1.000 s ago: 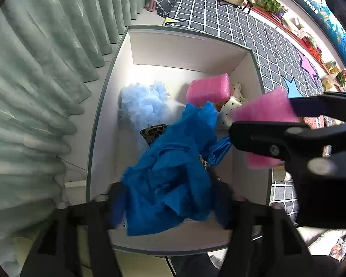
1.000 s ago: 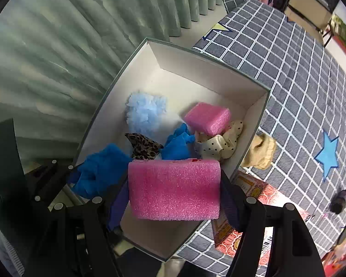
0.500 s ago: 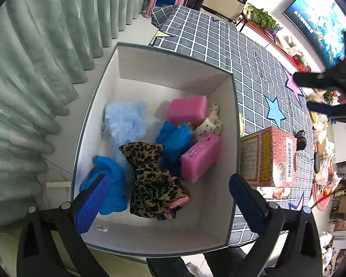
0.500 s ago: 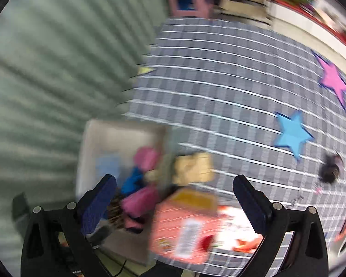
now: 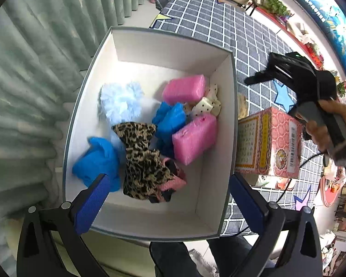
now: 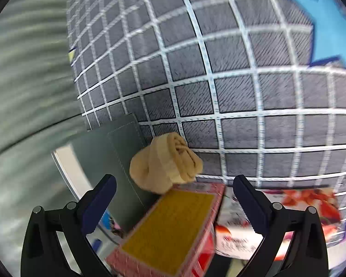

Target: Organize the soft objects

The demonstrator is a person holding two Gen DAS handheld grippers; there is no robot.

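A white box (image 5: 150,46) holds a pale blue pompom (image 5: 121,102), two pink sponges (image 5: 193,138), blue cloths (image 5: 96,161), a leopard-print cloth (image 5: 143,159) and a dotted cloth (image 5: 207,105). My left gripper (image 5: 170,203) is open and empty above the box's near edge. My right gripper (image 6: 173,205) is open and empty over a red and yellow carton (image 6: 173,228). A rolled tan cloth (image 6: 166,162) lies on the grid mat beside the box wall (image 6: 124,152), just beyond the right fingertips. In the left wrist view the right gripper (image 5: 288,71) hovers right of the box.
The red carton (image 5: 267,140) stands against the box's right side. A grey grid-patterned mat (image 6: 219,80) with blue stars covers the floor. Green curtains (image 5: 34,69) hang left of the box. Printed packets (image 6: 276,221) lie beside the carton.
Both grippers let go: the blue cloth and the pink sponge now lie in the box. The right gripper swung out right and down toward the tan cloth; the left gripper pulled back.
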